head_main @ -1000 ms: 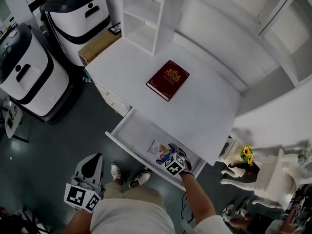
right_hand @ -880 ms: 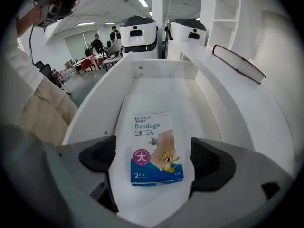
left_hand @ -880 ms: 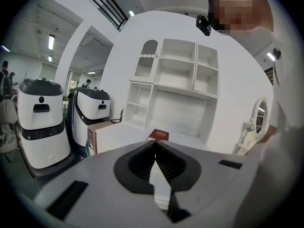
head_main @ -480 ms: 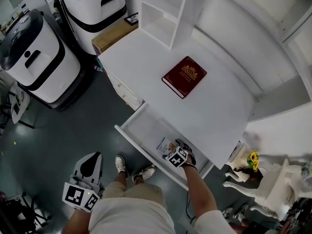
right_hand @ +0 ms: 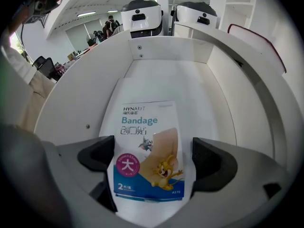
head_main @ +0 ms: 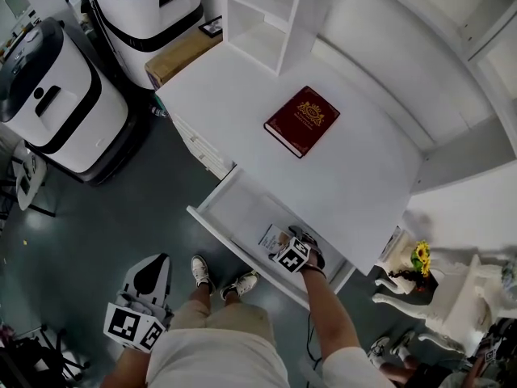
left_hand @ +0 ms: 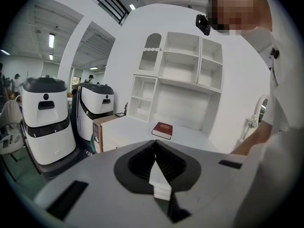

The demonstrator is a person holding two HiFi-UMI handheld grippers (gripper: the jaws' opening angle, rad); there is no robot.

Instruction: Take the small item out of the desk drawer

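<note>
From above, the drawer (head_main: 239, 207) of the desk (head_main: 363, 176) stands open. The right gripper (head_main: 301, 239) reaches down into it, beside a bandage pack (head_main: 271, 236). The left gripper (head_main: 150, 272) hangs low by the person's leg. A book (head_main: 301, 120) lies on the desk.

In the left gripper view, the jaws of the left gripper (left_hand: 154, 146) are together, with nothing between.

In the right gripper view, the jaws of the right gripper (right_hand: 156, 158) have just been opening and stand wide apart. The bandage pack (right_hand: 147, 127) lies flat on the drawer (right_hand: 80, 99) floor between them, not pressed.

White bandage packet (right_hand: 148, 151) printed "HYNAUT" at the top, "Bandage" in teal below, "大" in a pink circle, "2" and "A170" on its blue band
</note>
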